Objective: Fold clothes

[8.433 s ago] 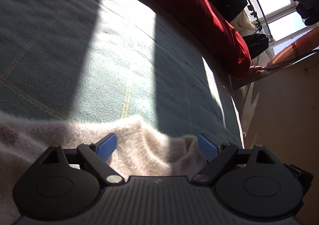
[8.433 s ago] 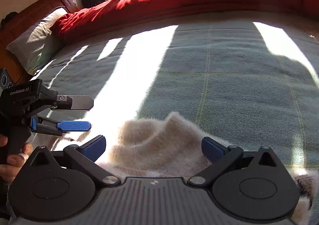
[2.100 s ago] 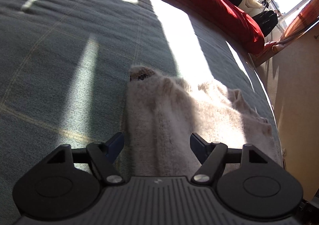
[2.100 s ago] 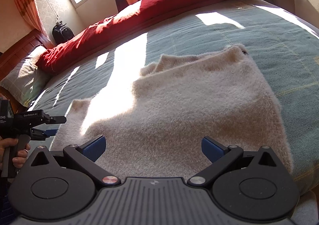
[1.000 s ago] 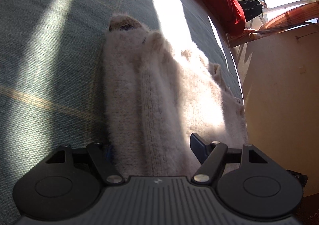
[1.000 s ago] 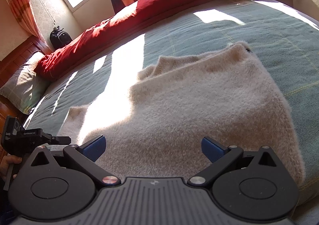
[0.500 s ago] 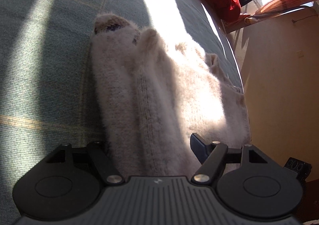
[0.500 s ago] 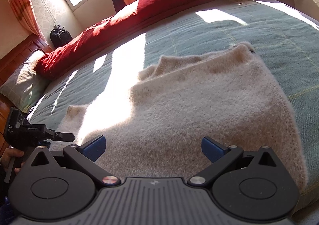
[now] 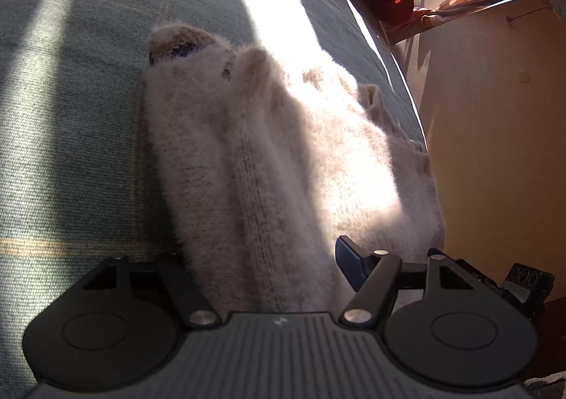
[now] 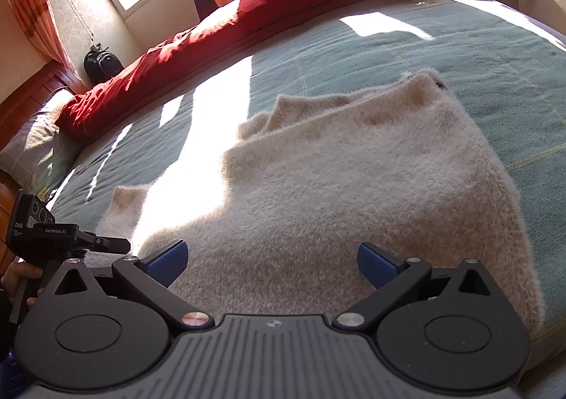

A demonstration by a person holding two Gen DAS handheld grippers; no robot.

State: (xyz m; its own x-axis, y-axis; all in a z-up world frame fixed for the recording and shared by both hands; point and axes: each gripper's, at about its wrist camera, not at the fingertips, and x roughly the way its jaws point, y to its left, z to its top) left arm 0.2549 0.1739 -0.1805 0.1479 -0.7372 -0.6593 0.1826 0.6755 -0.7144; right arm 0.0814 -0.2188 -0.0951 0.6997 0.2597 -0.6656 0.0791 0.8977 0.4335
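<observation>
A fluffy cream sweater (image 10: 353, 186) lies spread on the green-grey bedspread (image 10: 477, 45), one side folded inward. My left gripper (image 9: 261, 257) sits low at the sweater's (image 9: 269, 158) narrow end. A thick fold of knit fills the gap between its jaws, which are closing. Its right blue pad (image 9: 348, 261) shows beside the fabric; the left pad is hidden under the cloth. My right gripper (image 10: 270, 264) hovers open over the sweater's near edge, pads wide apart. The left gripper (image 10: 120, 246) also appears in the right wrist view, held by a hand at the sweater's left corner.
A red duvet (image 10: 265, 13) is bunched along the far side of the bed, with a pillow (image 10: 32, 151) at the left. The bed's edge (image 9: 406, 87) drops to a wooden wall panel (image 9: 495, 115). Windows and hanging clothes stand behind.
The left gripper has rolled a little and edged further onto the sweater's end, its left pad now buried under the knit. The right gripper has stayed put.
</observation>
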